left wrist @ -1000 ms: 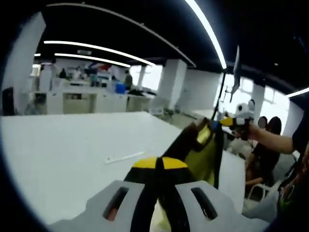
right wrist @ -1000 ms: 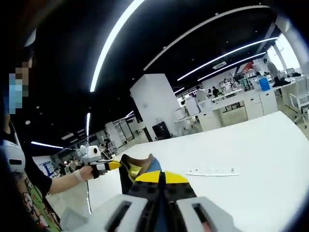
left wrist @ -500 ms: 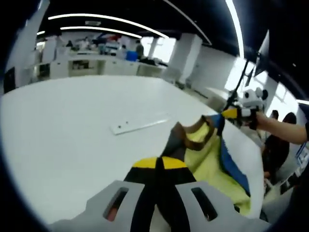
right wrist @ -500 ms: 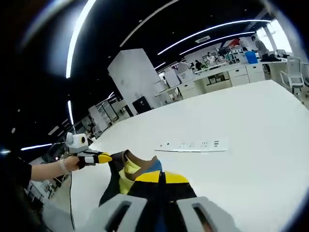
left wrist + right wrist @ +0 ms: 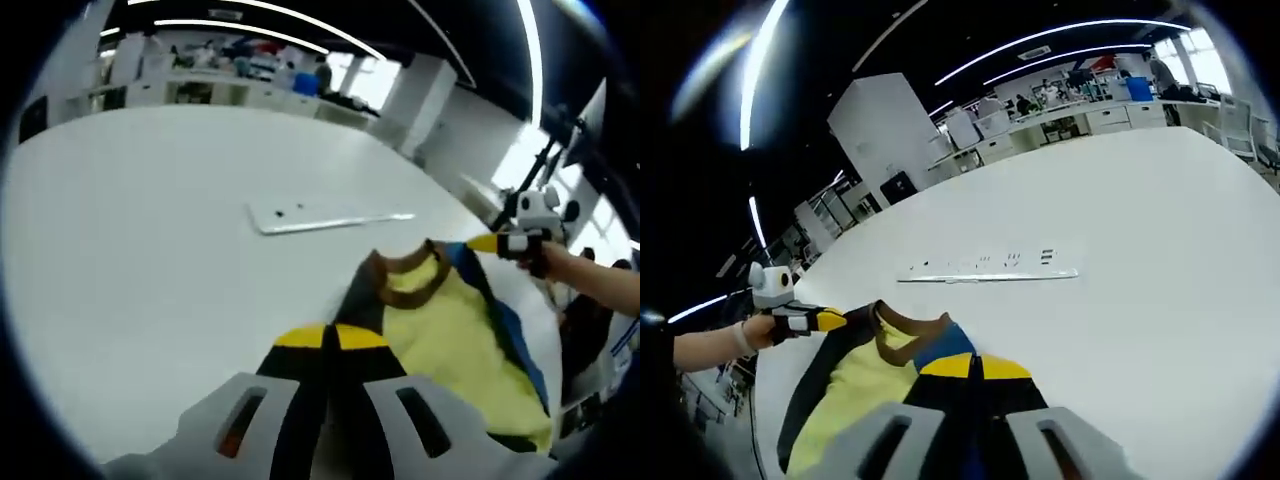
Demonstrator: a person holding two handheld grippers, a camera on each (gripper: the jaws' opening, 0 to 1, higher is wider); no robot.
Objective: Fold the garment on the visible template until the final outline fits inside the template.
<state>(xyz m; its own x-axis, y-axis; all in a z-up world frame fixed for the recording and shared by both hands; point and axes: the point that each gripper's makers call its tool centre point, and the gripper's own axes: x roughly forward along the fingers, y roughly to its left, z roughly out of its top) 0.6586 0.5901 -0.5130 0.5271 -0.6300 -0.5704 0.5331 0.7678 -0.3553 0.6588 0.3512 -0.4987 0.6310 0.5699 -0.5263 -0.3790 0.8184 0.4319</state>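
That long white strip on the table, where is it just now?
In both views the white strip lies flat on the white table, just beyond the yellow garment's brown collar, apart from it.

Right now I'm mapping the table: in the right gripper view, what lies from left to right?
Left hand-held gripper → yellow garment → right hand-held gripper, with the white strip farther back on the white table.

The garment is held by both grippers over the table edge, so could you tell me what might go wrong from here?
The garment lies near the table edge, so part of it may slide off. Both the left gripper and the right gripper pinch it near the collar; uneven pulling could bunch it. The white strip lies beyond it and could get dragged.
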